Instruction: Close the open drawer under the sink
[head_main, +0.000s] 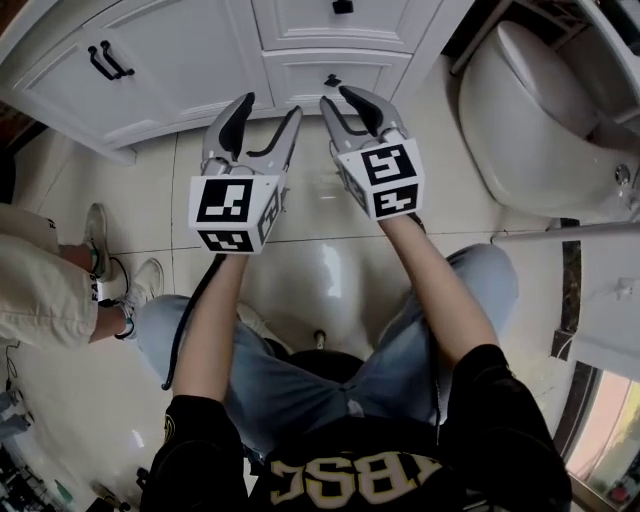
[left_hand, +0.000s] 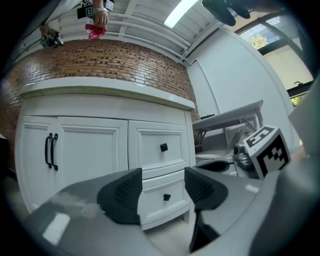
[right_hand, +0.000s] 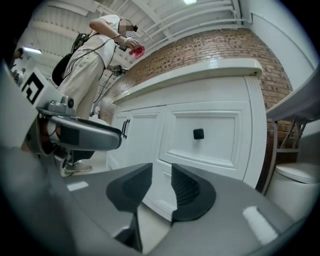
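The white vanity (head_main: 180, 60) fills the top of the head view. Its lower drawer (head_main: 300, 75) and the upper drawer (head_main: 300, 20) each carry a black knob. In the left gripper view the lower drawer (left_hand: 172, 192) and the upper drawer (left_hand: 150, 147) both sit flush with the cabinet front. My left gripper (head_main: 270, 108) (left_hand: 162, 187) hangs open and empty, a short way in front of the drawers. My right gripper (head_main: 335, 97) (right_hand: 161, 187) is beside it, its jaws a narrow gap apart with nothing between them. Neither gripper touches the cabinet.
A white toilet (head_main: 540, 110) stands to the right of the vanity. Double doors with black handles (head_main: 105, 62) are on the left. Another person in beige trousers and sneakers (head_main: 125, 285) stands at the left on the glossy tiled floor (head_main: 300, 270). My own knees are below the grippers.
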